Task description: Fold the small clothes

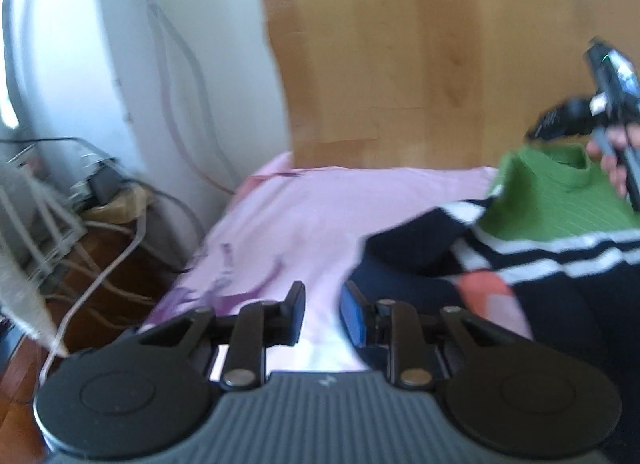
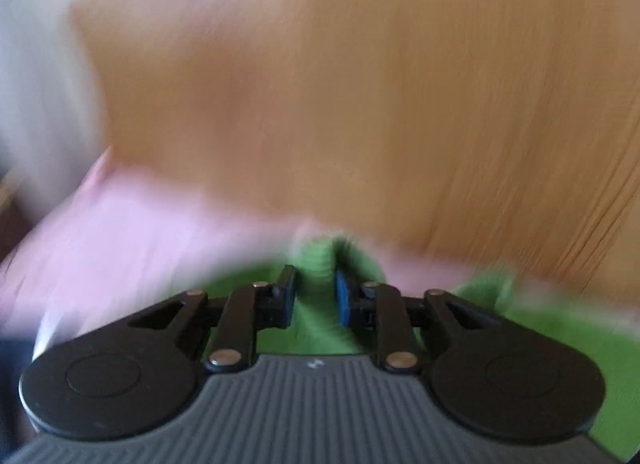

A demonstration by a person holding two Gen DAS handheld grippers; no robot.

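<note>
A small sweater (image 1: 540, 220) with a green top, white stripes and a navy body lies on a pink sheet (image 1: 304, 216). My left gripper (image 1: 322, 310) is open and empty above the sheet, just left of the navy sleeve (image 1: 416, 248). My right gripper (image 2: 314, 296) has its jaws part closed around a ridge of the green fabric (image 2: 318, 264); the view is blurred. The right gripper also shows in the left wrist view (image 1: 616, 104), held by a hand at the green collar.
A wooden headboard (image 1: 420, 56) rises behind the bed. Left of the bed a white wall (image 1: 120, 64) has cables (image 1: 168, 64), and more cables and a box (image 1: 104, 184) lie on the floor.
</note>
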